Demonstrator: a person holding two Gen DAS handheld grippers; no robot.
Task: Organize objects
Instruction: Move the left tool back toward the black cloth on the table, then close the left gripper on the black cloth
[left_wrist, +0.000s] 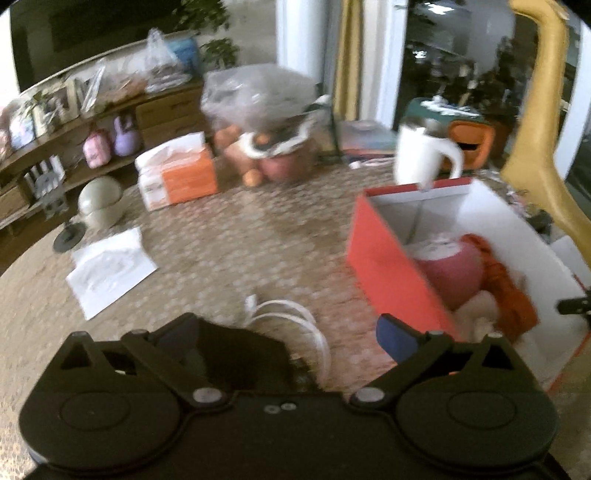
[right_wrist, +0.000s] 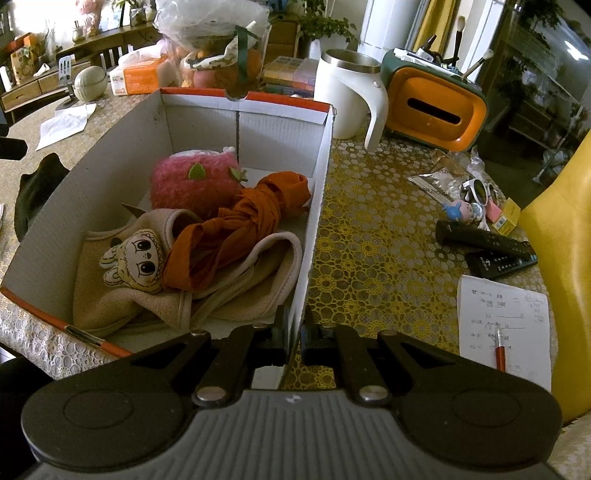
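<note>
"ZHOUSHI" on the crumpled foil packet (right_wrist: 437, 183); handwritten note (right_wrist: 502, 317) illegible.

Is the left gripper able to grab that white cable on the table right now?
Probably yes. The left gripper is open with nothing between its fingers, and the white cable lies on the table just ahead of it. Only a black cloth beside the cable crowds it.

My left view is smeared with blur. A black cloth (left_wrist: 236, 354) hides my left finger; the white cable (left_wrist: 295, 325) at twelve o'clock runs under it.
</note>
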